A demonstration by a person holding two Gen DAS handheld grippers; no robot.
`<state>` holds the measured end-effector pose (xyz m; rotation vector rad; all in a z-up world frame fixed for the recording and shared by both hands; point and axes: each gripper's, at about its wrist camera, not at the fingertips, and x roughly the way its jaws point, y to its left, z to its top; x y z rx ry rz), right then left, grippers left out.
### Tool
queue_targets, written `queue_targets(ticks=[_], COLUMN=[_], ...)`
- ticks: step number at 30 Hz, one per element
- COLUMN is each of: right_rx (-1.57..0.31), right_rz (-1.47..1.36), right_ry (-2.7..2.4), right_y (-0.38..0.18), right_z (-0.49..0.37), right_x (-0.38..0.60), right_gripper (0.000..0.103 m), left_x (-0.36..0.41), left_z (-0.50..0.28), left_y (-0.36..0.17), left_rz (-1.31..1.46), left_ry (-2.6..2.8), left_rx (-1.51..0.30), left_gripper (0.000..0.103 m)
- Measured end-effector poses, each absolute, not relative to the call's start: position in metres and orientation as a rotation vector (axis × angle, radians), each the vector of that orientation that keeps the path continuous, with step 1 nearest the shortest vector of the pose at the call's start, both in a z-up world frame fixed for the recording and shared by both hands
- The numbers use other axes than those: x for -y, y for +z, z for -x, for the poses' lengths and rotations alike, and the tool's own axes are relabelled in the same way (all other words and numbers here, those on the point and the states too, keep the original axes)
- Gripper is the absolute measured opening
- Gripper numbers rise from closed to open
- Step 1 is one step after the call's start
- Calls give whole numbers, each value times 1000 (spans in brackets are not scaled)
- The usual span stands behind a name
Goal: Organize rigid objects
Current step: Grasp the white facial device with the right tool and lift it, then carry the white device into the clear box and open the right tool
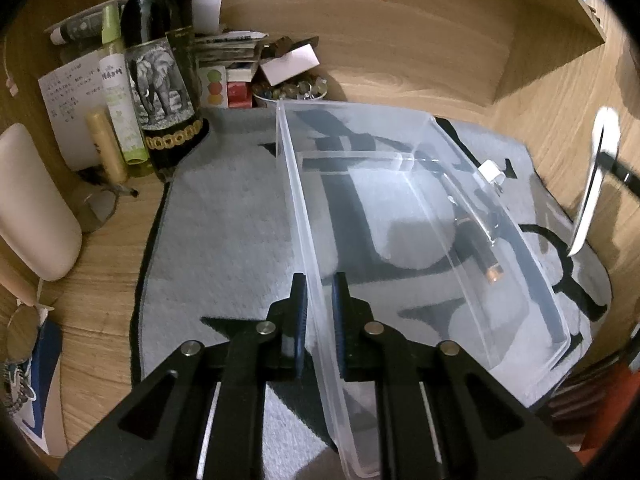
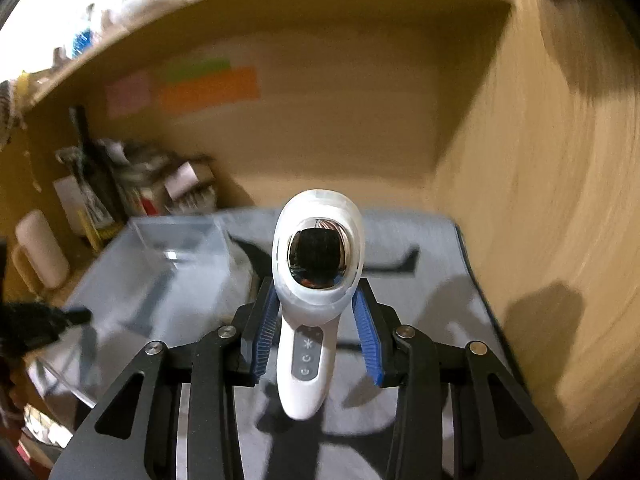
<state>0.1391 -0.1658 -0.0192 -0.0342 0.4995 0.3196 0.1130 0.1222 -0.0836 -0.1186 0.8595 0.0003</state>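
Pinching the near wall of the clear bin (image 1: 400,208) with my left gripper (image 1: 319,312), I steady it on the grey mat (image 1: 224,220). My right gripper (image 2: 316,332) clamps the white handheld device (image 2: 318,264) beside the bin, above the mat. Its rounded, slick head could slip from the pads (image 2: 266,336), I think, if I tilt it.

Your right gripper (image 2: 316,336) clamps the white handheld device (image 2: 316,280) by its sides, mirrored head up. Left of the device sits the clear plastic bin (image 2: 160,264), on the gray mat (image 2: 432,280).
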Motion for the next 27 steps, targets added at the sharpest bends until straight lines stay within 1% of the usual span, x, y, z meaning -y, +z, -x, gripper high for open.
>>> queue_targets(ticks=[3,7,14,27], right_rx=[-434,-380,-337,-520], right_rz=[50,76,119,191], right_ry=[373,451,581,676], right_y=[3,19,22,-29], right_z=[-137,-136,-138,-162], right_x=[149,124,84,37], right_gripper=[35,35,35,35], left_x=[-122,-122,-120,-118], left_z=[-112,-111,-106,-103], left_y=[-81,-81,-80,-80], left_rz=[112,116,105,108], left_ry=[9,9,12,17], left_rx=[-850,-851,-858,-850], left_gripper=[12,11,9,9])
